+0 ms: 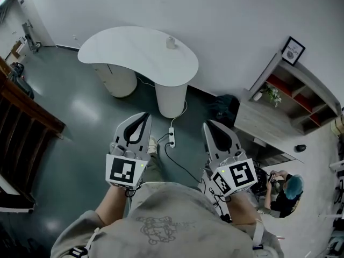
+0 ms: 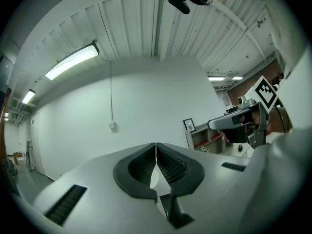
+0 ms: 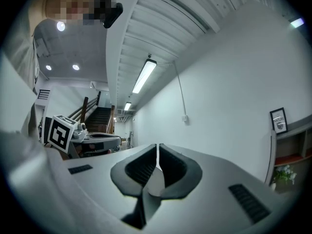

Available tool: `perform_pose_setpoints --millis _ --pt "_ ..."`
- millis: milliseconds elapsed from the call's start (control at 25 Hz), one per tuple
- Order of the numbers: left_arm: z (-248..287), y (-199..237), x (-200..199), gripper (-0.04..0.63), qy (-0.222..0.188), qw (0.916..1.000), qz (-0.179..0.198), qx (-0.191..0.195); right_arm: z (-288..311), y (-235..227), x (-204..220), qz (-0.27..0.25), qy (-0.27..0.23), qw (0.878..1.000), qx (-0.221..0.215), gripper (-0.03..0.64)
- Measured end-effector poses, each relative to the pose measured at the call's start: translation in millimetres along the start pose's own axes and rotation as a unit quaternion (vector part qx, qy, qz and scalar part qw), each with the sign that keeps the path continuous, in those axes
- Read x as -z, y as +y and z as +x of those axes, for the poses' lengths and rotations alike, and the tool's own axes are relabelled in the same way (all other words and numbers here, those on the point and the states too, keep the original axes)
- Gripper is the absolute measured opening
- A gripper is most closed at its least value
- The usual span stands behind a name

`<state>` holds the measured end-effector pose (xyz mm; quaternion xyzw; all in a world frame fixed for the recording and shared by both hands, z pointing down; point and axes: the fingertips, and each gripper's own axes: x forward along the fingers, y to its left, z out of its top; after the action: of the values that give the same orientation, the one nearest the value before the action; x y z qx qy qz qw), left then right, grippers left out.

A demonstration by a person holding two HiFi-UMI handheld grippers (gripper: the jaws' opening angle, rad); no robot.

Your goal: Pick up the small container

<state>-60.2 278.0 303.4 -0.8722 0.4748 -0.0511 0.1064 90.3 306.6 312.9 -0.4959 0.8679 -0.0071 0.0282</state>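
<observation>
The small container (image 1: 171,42), pale and whitish, stands on the far part of a white curved table (image 1: 134,52) in the head view. Both grippers are held close to the person's body, well short of the table and above the dark floor. My left gripper (image 1: 145,115) points toward the table with its jaws shut and nothing between them; its own view (image 2: 156,144) looks at the wall and ceiling. My right gripper (image 1: 207,124) is likewise shut and empty (image 3: 157,145). Neither gripper view shows the container.
A power strip (image 1: 172,137) and cables lie on the floor by the table's pedestal (image 1: 172,98). A shelf unit (image 1: 293,98) with a plant (image 1: 272,94) and a framed picture (image 1: 293,50) stands right. A seated person (image 1: 285,191) is at lower right, a staircase (image 1: 24,125) left.
</observation>
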Motion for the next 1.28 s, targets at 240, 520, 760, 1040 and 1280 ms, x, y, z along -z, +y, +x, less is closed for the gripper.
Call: perform_pose_setpoints --millis 240,520,760,1040,1280 --pt "38.6 40.7 16.2 0.018 0.013 0.9998 -0.011 0.006 55.6 -14.1 6.7 0.002 0.017 1.000 0.001 0.036" --pt "97.7 94.3 33.1 0.018 0.018 0.9990 -0.034 0.021 132.5 -44.6 8.8 0.005 0.032 0.999 0.011 0.036" --pt "163.0 143.1 54.8 0.018 0.042 0.9972 -0.044 0.043 207.3 -75.0 8.8 0.010 0.048 0.998 0.028 0.035" --pt "235.5 208.0 70.9 0.018 0.050 0.9943 -0.059 0.073 305.2 -103.5 12.1 0.023 0.066 0.997 0.045 0.036" --pt "289.8 261.0 84.8 0.018 0.055 0.9916 -0.069 0.094 388.6 -122.5 6.9 0.011 0.075 0.996 0.057 0.036"
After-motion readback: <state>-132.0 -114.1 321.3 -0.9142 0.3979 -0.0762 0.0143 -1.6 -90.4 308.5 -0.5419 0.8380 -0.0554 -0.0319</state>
